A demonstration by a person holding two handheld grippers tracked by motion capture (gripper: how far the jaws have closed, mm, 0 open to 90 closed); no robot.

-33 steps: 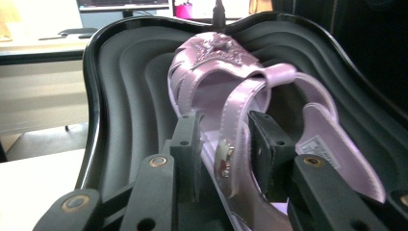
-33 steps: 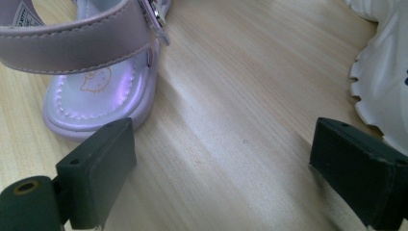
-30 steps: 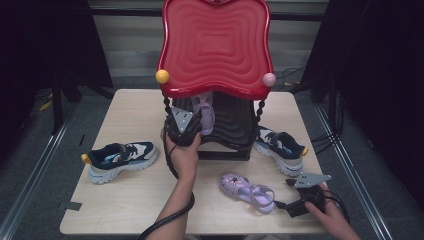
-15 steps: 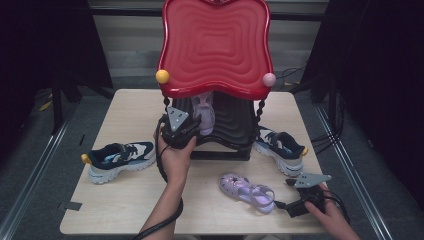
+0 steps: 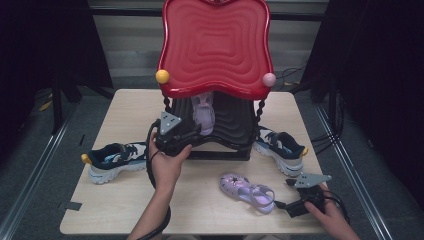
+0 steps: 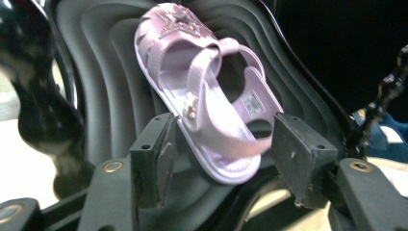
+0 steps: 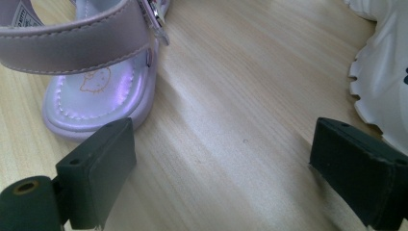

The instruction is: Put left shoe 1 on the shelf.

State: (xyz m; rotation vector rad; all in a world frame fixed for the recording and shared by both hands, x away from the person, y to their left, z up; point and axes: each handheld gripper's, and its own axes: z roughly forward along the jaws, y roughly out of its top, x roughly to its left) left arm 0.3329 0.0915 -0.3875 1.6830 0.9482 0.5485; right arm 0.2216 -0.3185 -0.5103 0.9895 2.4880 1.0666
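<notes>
The left gripper has just been opening its jaws; the sandal sits between them, apparently unpressed, leaning on the black rack under the red top, at table centre. So one sandal looks placed. Its mate lies at five o'clock, just beside the right gripper, which gapes empty. Sneakers at nine and three o'clock probably remain too.
</notes>
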